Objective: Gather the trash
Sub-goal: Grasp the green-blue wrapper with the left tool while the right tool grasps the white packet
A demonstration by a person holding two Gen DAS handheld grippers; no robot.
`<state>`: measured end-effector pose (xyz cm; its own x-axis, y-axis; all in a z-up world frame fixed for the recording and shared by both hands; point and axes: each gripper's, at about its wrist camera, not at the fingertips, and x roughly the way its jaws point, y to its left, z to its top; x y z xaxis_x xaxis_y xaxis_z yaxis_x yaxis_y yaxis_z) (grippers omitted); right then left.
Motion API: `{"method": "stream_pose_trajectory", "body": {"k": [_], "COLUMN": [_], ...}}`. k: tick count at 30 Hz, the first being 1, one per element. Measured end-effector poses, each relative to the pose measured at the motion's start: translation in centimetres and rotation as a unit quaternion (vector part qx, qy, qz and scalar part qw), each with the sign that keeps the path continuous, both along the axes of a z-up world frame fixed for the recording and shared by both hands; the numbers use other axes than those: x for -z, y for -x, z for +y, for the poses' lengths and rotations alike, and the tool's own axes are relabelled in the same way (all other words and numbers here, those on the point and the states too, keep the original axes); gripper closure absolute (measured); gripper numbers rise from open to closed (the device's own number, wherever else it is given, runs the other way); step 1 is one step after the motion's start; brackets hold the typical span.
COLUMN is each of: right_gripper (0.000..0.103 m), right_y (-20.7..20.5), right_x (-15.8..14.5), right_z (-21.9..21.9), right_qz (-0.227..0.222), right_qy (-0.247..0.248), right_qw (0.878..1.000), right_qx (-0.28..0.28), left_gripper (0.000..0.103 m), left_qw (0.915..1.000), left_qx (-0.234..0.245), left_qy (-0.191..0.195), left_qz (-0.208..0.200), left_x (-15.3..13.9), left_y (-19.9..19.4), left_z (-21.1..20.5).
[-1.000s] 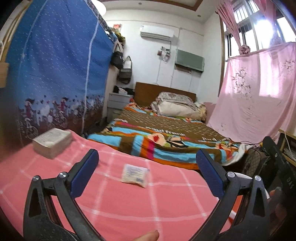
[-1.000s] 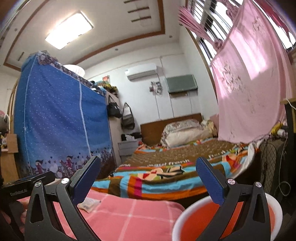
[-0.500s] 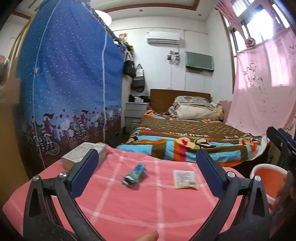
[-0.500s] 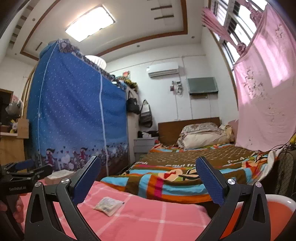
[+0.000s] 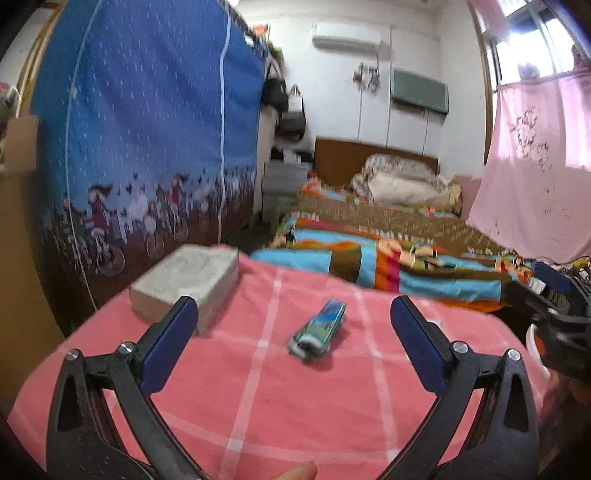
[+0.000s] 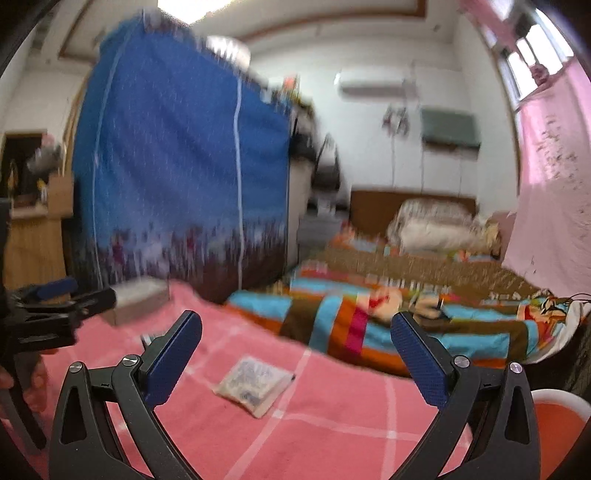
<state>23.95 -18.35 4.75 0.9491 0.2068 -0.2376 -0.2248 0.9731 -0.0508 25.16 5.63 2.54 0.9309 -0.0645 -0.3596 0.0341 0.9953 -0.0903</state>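
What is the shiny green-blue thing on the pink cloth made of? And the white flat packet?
The green-blue wrapper looks like glossy printed foil or plastic film; its end is crumpled. The white packet seems to be thin, soft plastic or paper, lying flat with faint print. Blur leaves both uncertain.

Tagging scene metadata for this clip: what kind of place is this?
Most likely a home bedroom. A made bed with a striped blanket, a blue fabric wardrobe and a wall air conditioner show it. The pink-clothed table holds the trash.
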Motion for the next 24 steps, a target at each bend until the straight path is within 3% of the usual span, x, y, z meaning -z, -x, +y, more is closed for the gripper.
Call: {"method": "stream_pose_trajectory", "body": {"k": [4, 12, 17, 21, 24], "right_gripper": [0.0, 0.003, 0.005, 0.006, 0.013], "right_y": [-3.4, -6.9, -7.7, -8.2, -8.7], "right_x": [1.4, 3.9, 4.3, 5.0, 5.4], "right_z": [1.1, 2.2, 2.4, 3.0, 3.5], "right_qz": [0.083, 0.196, 0.224, 0.245, 0.259], "right_qy": [0.009, 0.017, 0.007, 0.013, 0.019], "right_qw": [0.996, 0.98, 0.974, 0.968, 0.964], "right_qx": [-0.014, -0.032, -0.043, -0.052, -0.06], "left_gripper": [0.005, 0.029, 0.038, 0.043, 0.045], "left_qw": [0.9983, 0.9889, 0.983, 0.9796, 0.9776], "left_qx": [0.014, 0.053, 0.06, 0.067, 0.07], "left_qy": [0.017, 0.044, 0.063, 0.047, 0.033], "left_qz": [0.053, 0.132, 0.161, 0.184, 0.196], "left_x": [1.0, 2.5, 3.2, 3.6, 3.8], "left_y": [-1.6, -4.2, -5.5, -6.5, -6.9], "left_z": [0.3, 0.1, 0.1, -0.8, -1.4]}}
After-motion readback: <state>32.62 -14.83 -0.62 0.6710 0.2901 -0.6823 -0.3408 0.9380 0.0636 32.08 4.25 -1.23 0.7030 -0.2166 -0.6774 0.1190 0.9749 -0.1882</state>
